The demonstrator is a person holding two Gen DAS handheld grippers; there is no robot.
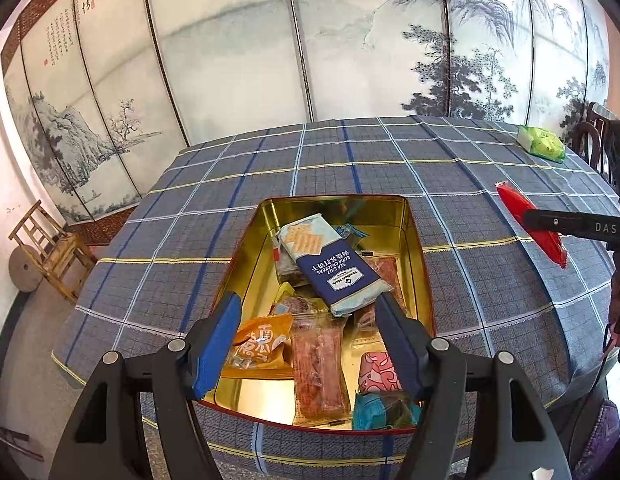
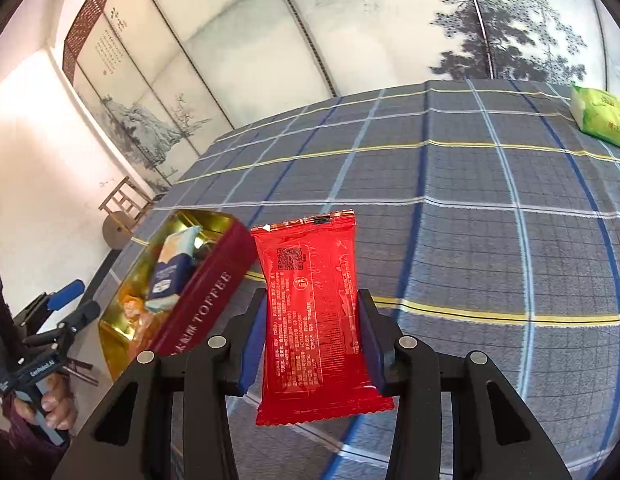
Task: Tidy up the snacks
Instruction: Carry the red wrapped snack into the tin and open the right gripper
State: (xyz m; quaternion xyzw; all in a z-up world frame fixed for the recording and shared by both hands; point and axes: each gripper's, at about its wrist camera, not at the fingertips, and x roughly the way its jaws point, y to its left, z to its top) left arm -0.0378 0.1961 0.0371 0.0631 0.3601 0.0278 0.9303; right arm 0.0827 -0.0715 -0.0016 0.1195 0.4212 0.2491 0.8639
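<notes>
A gold-lined red tin (image 1: 413,240) sits on the plaid tablecloth and holds several snack packs, with a blue sea salt cracker pack (image 1: 333,264) on top. My left gripper (image 1: 306,340) hangs open and empty over the tin's near end. My right gripper (image 2: 311,340) is shut on a red snack packet (image 2: 313,312) and holds it above the cloth, to the right of the tin (image 2: 202,304). The red packet also shows in the left wrist view (image 1: 529,220). The left gripper shows at the left edge of the right wrist view (image 2: 72,300).
A green packet (image 1: 541,142) lies at the far right of the table, also in the right wrist view (image 2: 601,116). A painted folding screen (image 1: 270,52) stands behind the table. A wooden chair (image 1: 50,248) stands at the left by the wall.
</notes>
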